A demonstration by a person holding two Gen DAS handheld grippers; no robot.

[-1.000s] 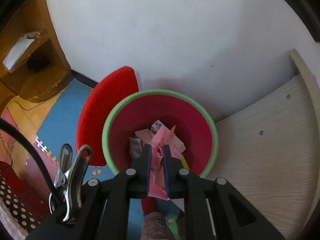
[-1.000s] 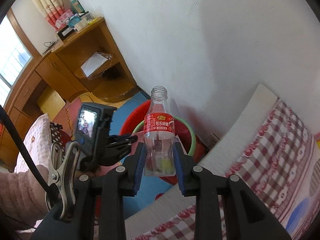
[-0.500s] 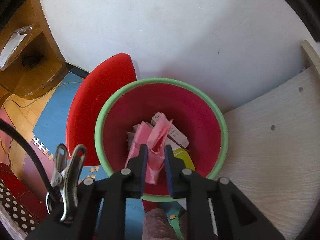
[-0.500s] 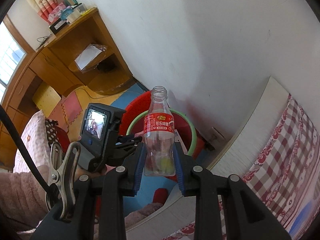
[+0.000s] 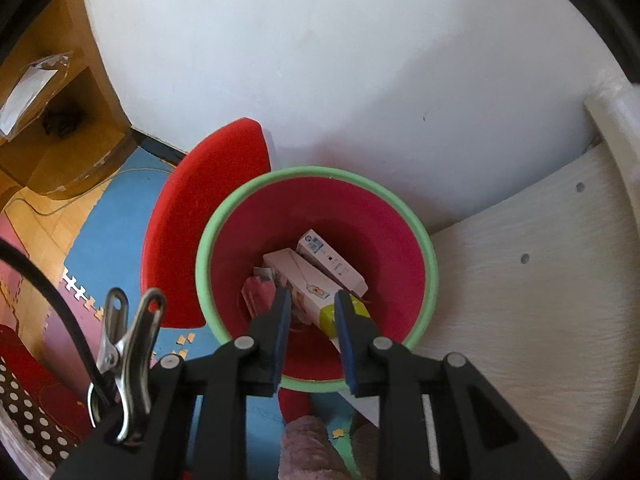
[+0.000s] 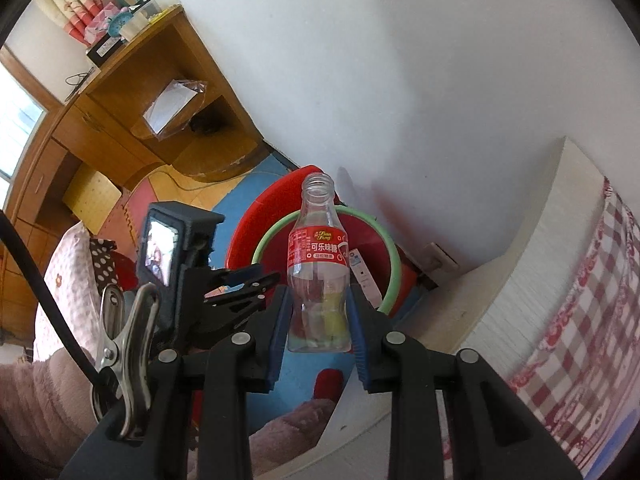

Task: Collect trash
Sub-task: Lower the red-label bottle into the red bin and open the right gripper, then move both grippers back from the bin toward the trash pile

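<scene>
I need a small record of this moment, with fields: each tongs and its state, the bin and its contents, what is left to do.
left tongs: open above the bin, nothing between them; jaws have just been opening
right tongs: shut on the clear bottle, held upright, uncapped, red label
bin: red, green rim, on the floor by the wall
bin contents: white boxes, pink paper
left to do: bottle is not yet in the bin
</scene>
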